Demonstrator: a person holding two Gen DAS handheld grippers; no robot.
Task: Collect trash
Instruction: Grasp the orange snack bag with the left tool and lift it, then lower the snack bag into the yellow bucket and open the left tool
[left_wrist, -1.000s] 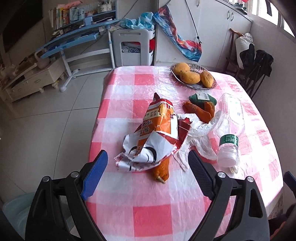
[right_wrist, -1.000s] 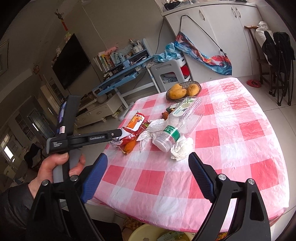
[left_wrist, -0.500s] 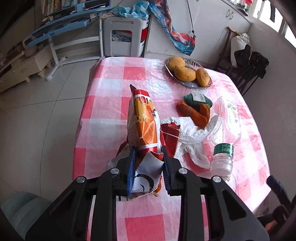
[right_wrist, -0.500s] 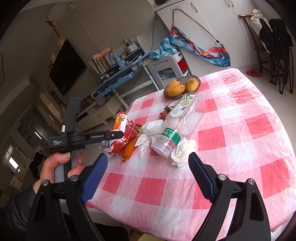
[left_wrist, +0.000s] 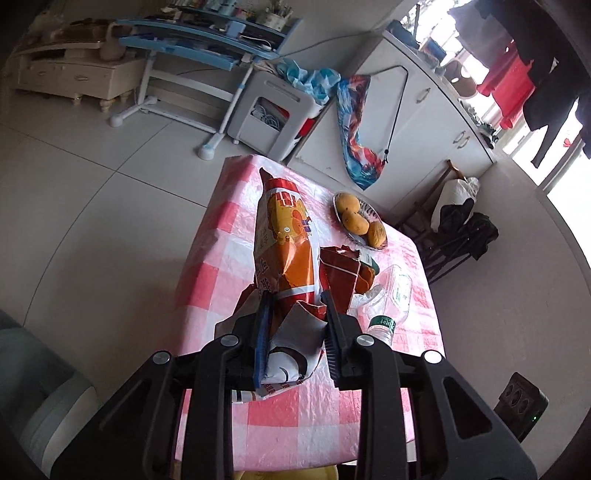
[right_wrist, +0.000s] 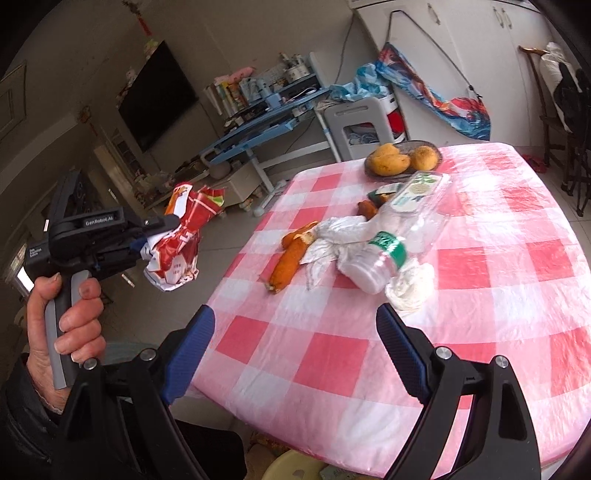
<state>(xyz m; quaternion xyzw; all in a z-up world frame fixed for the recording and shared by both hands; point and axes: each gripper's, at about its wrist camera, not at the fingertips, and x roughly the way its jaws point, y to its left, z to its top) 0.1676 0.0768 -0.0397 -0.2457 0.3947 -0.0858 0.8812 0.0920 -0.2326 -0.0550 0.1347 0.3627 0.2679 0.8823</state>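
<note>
1. The left gripper (left_wrist: 295, 314) bears white lettering reading "GenRobot.AI" on its black body, legible in the right wrist view; a second small label nearer the handle is too fine to read.
2. Its jaws are clamped on an orange-and-red snack bag (left_wrist: 284, 251), printed with characters I cannot make out; the bag hangs in the air off the table's edge, clear of the cloth.
3. The right gripper (right_wrist: 295, 343) stands wide apart with nothing between its fingers, low over the near side of the table.
4. A clear plastic bottle (right_wrist: 399, 236) with a green label band lies on its side on the pink-and-white checked tablecloth (right_wrist: 480, 280), touching crumpled white tissue (right_wrist: 410, 288) and a white plastic wrapper (right_wrist: 340, 232); an orange peel (right_wrist: 290, 262) lies beside them.
5. A dish of mangoes (right_wrist: 402, 158) sits at the far edge.
6. Beyond: grey tiled floor (left_wrist: 74, 177), a blue desk (right_wrist: 266, 122), a dark television (right_wrist: 157, 96), white cupboards (right_wrist: 480, 55).
</note>
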